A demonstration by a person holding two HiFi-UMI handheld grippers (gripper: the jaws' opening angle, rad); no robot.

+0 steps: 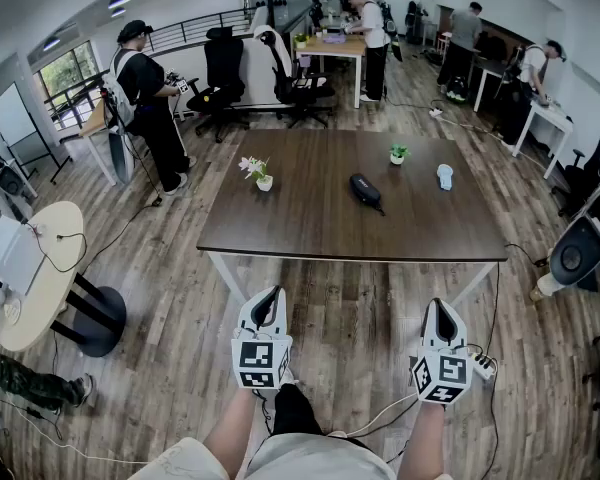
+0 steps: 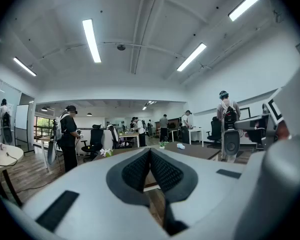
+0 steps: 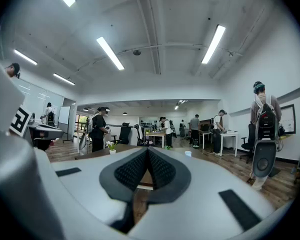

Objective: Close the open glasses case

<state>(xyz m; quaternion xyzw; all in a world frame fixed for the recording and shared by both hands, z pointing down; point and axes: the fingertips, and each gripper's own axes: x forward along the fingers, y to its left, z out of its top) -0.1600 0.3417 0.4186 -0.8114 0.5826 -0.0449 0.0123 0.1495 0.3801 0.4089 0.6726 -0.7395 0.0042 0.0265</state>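
Jaws pressed flat together on nothing, my left gripper (image 1: 270, 296) and right gripper (image 1: 442, 308) hang side by side and level above the plank floor (image 1: 350, 318), short of the table. Each gripper view confirms it: the dark ribbed pads (image 2: 164, 172) of the left meet along one seam, and the right's pads (image 3: 162, 170) do the same, with only floor and table edge showing past them. A white power strip (image 1: 483, 366) lies on the floor just beside the right gripper.

Ahead stands the dark wooden table (image 1: 300, 230) on white legs, well apart from both grippers. The glasses case (image 1: 365, 189) lies on it, right of centre, a dark oblong with a thin strap trailing from its near end. From here I cannot tell whether its lid stands open. A potted white flower (image 1: 258, 173) sits to its left, a small pale object (image 1: 445, 176) to its right, and a little green plant (image 1: 398, 154) beyond it near the far edge.

Off to the left is a round pale table (image 1: 55, 230) strung with cables. Farther back, a person in black (image 1: 150, 98) stands beside black office chairs (image 1: 225, 68), and more people work at desks along the rear wall.
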